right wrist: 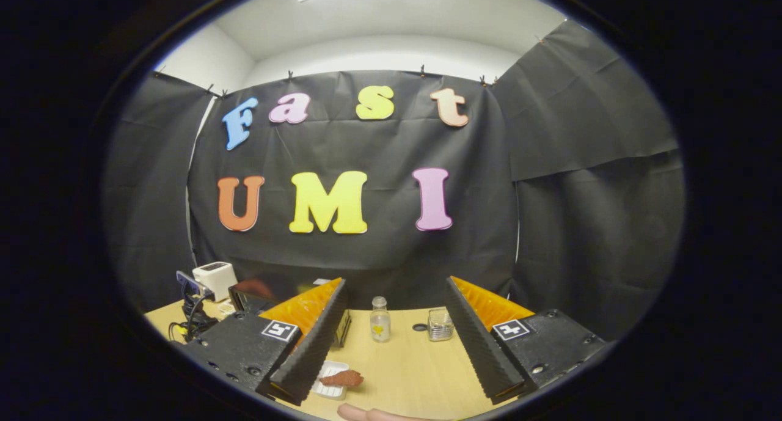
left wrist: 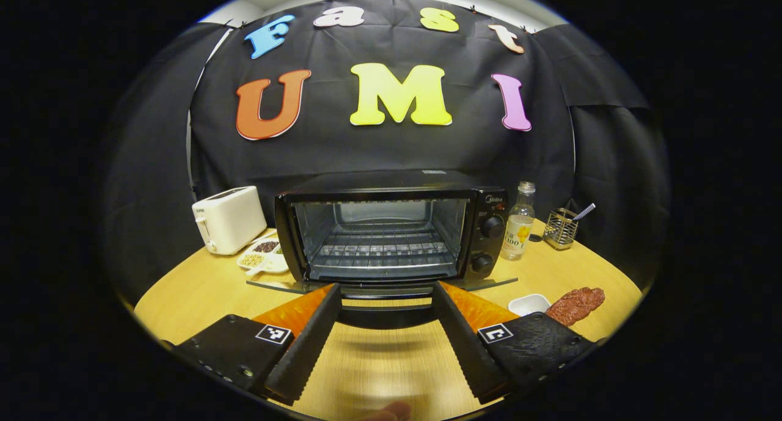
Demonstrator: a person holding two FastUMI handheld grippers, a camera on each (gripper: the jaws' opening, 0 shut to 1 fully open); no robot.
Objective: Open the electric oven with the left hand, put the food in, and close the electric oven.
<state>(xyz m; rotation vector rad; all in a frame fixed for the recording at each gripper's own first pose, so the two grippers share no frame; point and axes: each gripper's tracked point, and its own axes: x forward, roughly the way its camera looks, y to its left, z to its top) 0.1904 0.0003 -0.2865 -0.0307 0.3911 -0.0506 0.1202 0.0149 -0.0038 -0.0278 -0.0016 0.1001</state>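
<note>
Left gripper: my left gripper (left wrist: 385,323) sits spread wide, holding nothing, its black ribbed fingers (left wrist: 305,341) on either side of the dropped door's dark handle bar (left wrist: 385,314).
Right gripper: my right gripper (right wrist: 394,338) is spread too, empty, held up above the round light-wood table (right wrist: 415,372).
Step in hand: I judge opening is done. The black electric oven (left wrist: 391,225) stands with its glass door (left wrist: 382,285) folded flat and the wire rack (left wrist: 382,247) bare.
Food: the reddish-brown slab of meat (left wrist: 575,305) lies on the table to the oven's right, just beside a small white dish (left wrist: 529,303).
Next move: I'd say the right gripper must come down, close on the meat, and carry it in over the door onto the rack. The left should clear the door first.
Left gripper view adds: the oven's knobs (left wrist: 492,226), a white toaster (left wrist: 229,219), a white tray of beans (left wrist: 264,255), a clear bottle (left wrist: 518,222), a wire holder (left wrist: 561,228).
Right gripper view adds: the meat (right wrist: 342,379) looks to rest on the dish (right wrist: 328,378) here, close by my left-hand finger (right wrist: 308,347). Which it is, I cannot tell.
</note>
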